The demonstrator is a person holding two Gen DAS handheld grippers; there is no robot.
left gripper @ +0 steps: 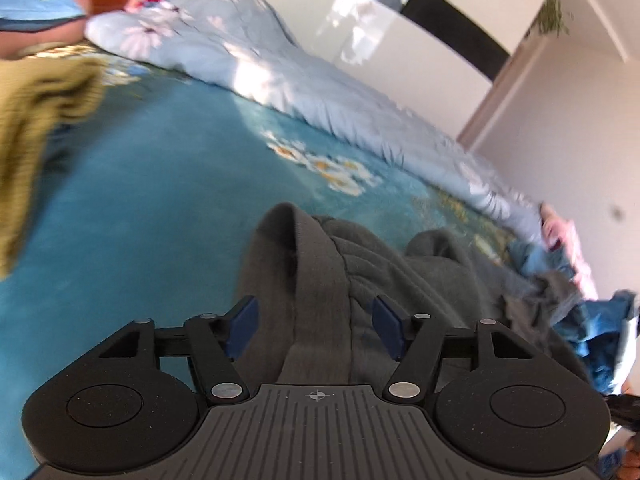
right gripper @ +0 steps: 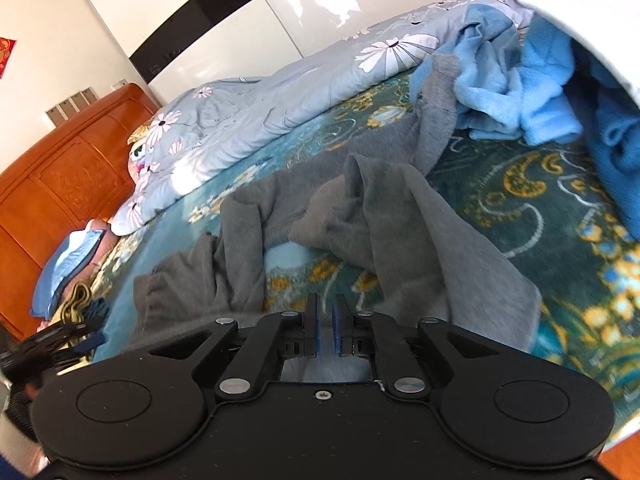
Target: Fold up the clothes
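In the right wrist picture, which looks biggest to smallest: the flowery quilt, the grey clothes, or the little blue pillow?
1. Flowery quilt and grey clothes: about alike. The clothes lie nearer the camera, so that is unsure.
2. Blue pillow: clearly smallest.

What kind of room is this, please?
Most likely a bedroom. The grey garment lies on a bed with a teal patterned blanket; a pale blue flowered quilt is bunched along it, and a carved wooden headboard stands at one end.
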